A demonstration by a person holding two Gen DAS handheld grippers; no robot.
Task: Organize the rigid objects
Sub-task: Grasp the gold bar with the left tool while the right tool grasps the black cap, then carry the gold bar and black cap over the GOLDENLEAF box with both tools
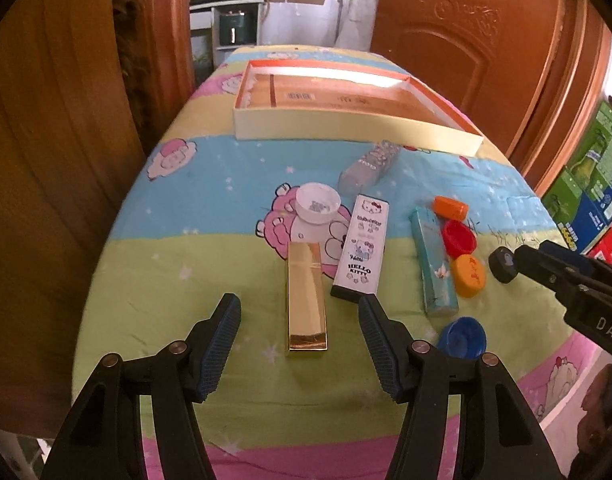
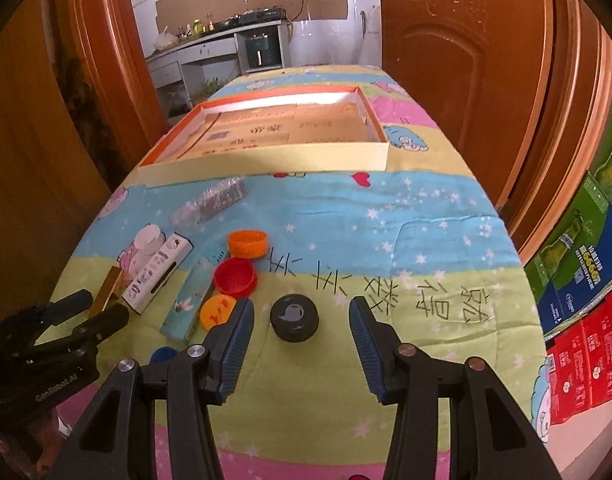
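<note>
Though apart, both grippers [image 1: 299, 310] [image 2: 301, 314] (jaws spread) low

brown wooden door [image 2: 458, 52] open to a bright kitchen; stacked printed cartons [image 2: 586, 264] at right.

This is a lived-in home, seen from a room that opens onto a kitchen. The surface [image 2: 426, 248] is spread with a child's cartoon-printed cotton sheet in pink, blue and green bands [image 1: 209, 264], the sort of cloth a household keeps. A carved reddish-brown wooden door [image 2: 458, 52] with a metal handle stands open beside matching wooden door frames [image 1: 165, 40]. Through the doorway a grey kitchen counter [image 2: 193, 50] carries a black gas hob [image 2: 261, 14] and bottles, with white tiled walls behind. Stacked green, blue and red printed cardboard cartons [image 2: 586, 280] of drinks sit along the right.
</note>
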